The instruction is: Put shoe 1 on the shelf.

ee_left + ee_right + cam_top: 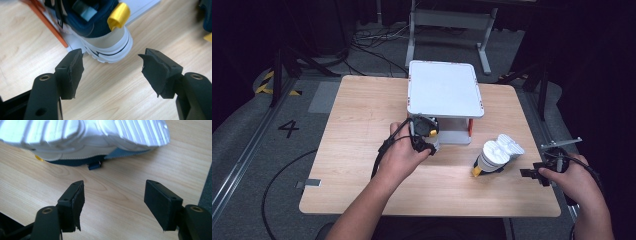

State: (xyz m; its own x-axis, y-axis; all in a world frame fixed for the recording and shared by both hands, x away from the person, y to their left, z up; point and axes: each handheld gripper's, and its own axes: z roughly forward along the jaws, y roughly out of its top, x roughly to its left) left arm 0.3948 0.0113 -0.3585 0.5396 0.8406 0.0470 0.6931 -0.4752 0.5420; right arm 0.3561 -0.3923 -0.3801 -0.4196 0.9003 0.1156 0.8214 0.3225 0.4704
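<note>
Left gripper (110, 72) jaws spread, nothing between them, wood grain visible in the gap; no earlier-contact marks readable. Just past the pads sits the heel of a shoe (105, 32): navy upper, white sole, yellow pull loop, toe end cut off by the top of the left gripper view and tucked under the rack (444, 90). An orange rack leg (47, 23) runs beside the shoe, top cut off. From the high view the left hand (404, 155) covers most of that gripper, so the shoe is barely made out there, at the rack's near left leg, about mid-table. Right gripper (113, 200) jaws also spread, empty, over bare table (362, 165). Ahead of them lies the second shoe (497, 155), tipped on its side with the white ribbed sole up, near the table's right edge; its upper is mostly hidden under the sole in the right gripper view, only a navy strip and a small metal-looking eyelet show, blurred. The right hand (574, 175) hangs off the right edge, gripper partly lost against the dark floor. No brand or label readable on either shoe; a "4" (288, 128) is marked on the floor left of the table.
</note>
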